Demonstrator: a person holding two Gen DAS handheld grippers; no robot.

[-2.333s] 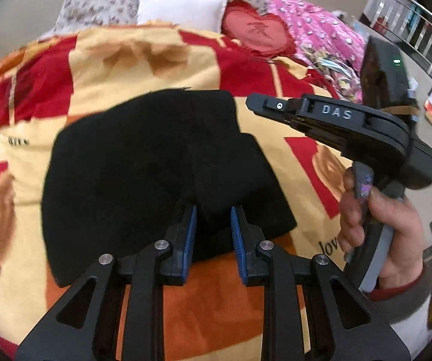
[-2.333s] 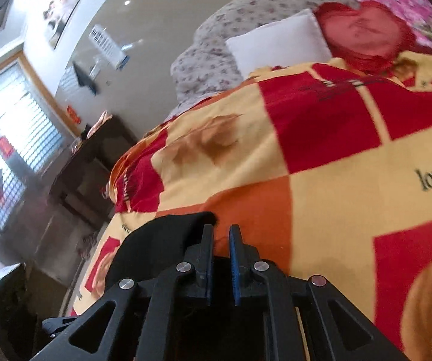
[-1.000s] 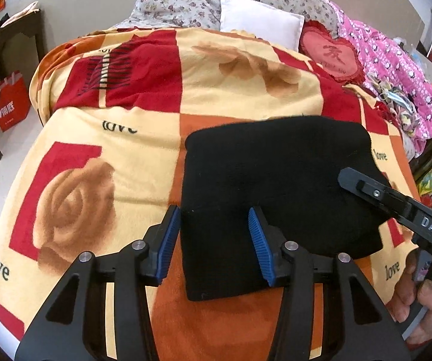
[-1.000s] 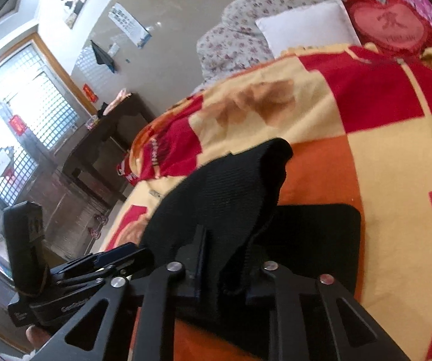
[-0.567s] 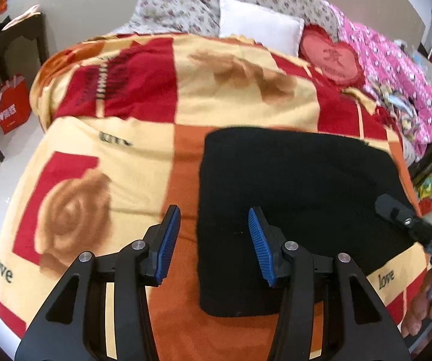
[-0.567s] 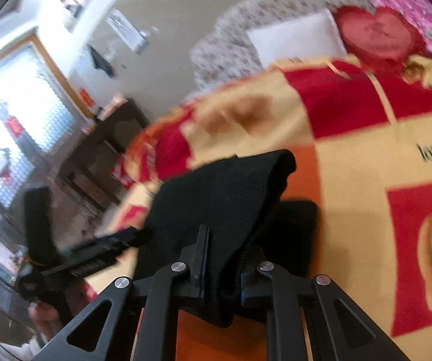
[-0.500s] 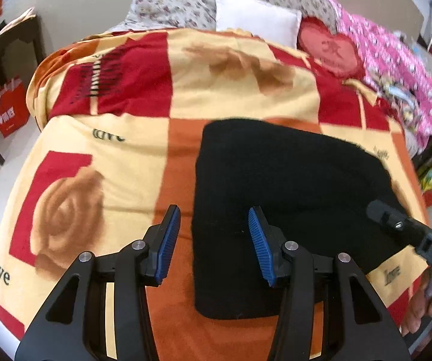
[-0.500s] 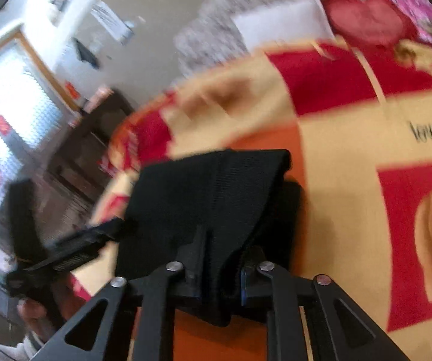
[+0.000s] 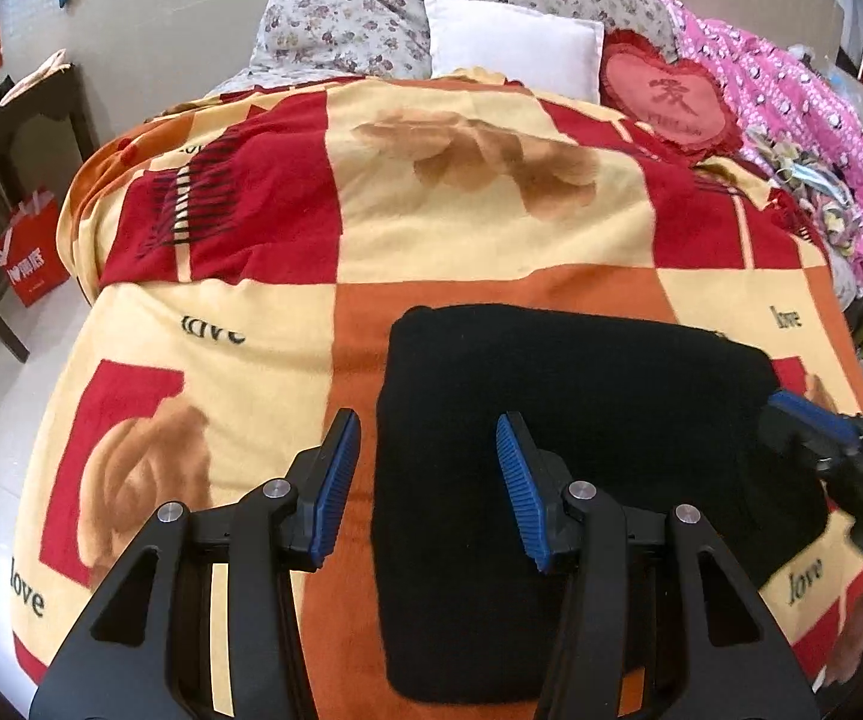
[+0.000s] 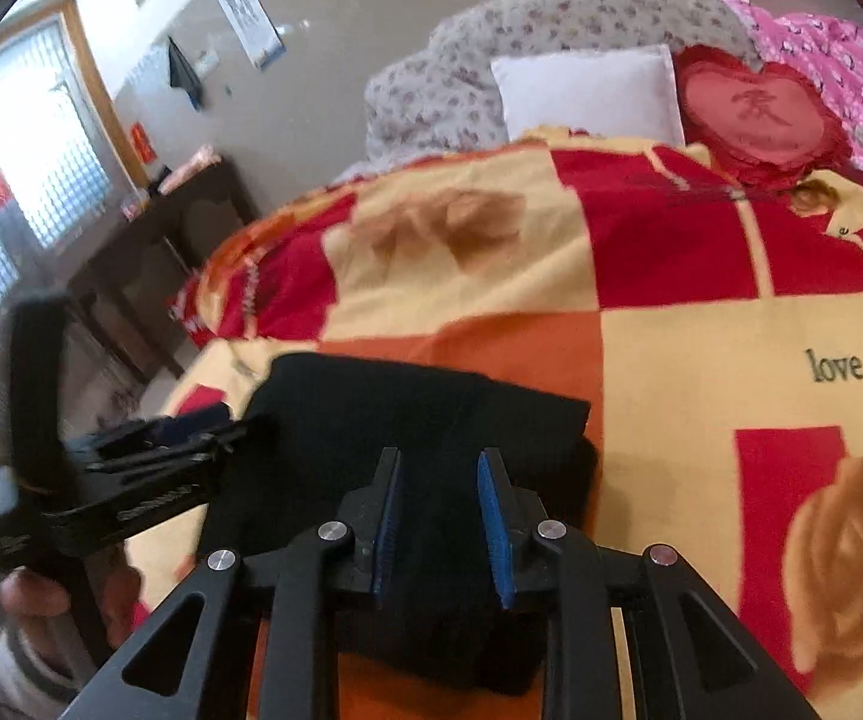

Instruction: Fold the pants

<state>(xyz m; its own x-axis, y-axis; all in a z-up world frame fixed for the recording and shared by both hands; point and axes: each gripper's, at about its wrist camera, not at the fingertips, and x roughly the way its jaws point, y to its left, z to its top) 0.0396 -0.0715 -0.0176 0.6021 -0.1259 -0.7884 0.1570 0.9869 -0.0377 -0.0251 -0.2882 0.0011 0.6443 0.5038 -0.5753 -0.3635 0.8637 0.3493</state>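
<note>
The black pants [image 9: 581, 420] lie folded into a flat rectangle on the red, yellow and orange blanket [image 9: 479, 264]. My left gripper [image 9: 428, 450] is open above their near left edge; that edge runs between its blue pads, and nothing is gripped. At the pants' right side my right gripper [image 9: 803, 420] shows. In the right wrist view the right gripper [image 10: 439, 480] hovers over the folded pants [image 10: 419, 408], its jaws opening, blue pads bare, black cloth below the gap. The left gripper [image 10: 191, 426] sits to the left, held by a hand [image 10: 29, 594].
A white pillow [image 9: 509, 51], a red heart cushion [image 9: 668, 96] and a pink quilt [image 9: 791, 120] lie at the bed's head and far right. A dark table [image 9: 11, 120] and red bag [image 9: 29, 252] stand on the floor to the left.
The right gripper has laid the raised flap of the pants down onto the rest and let go, its jaws parting. The left gripper stayed open and drifted slightly.
</note>
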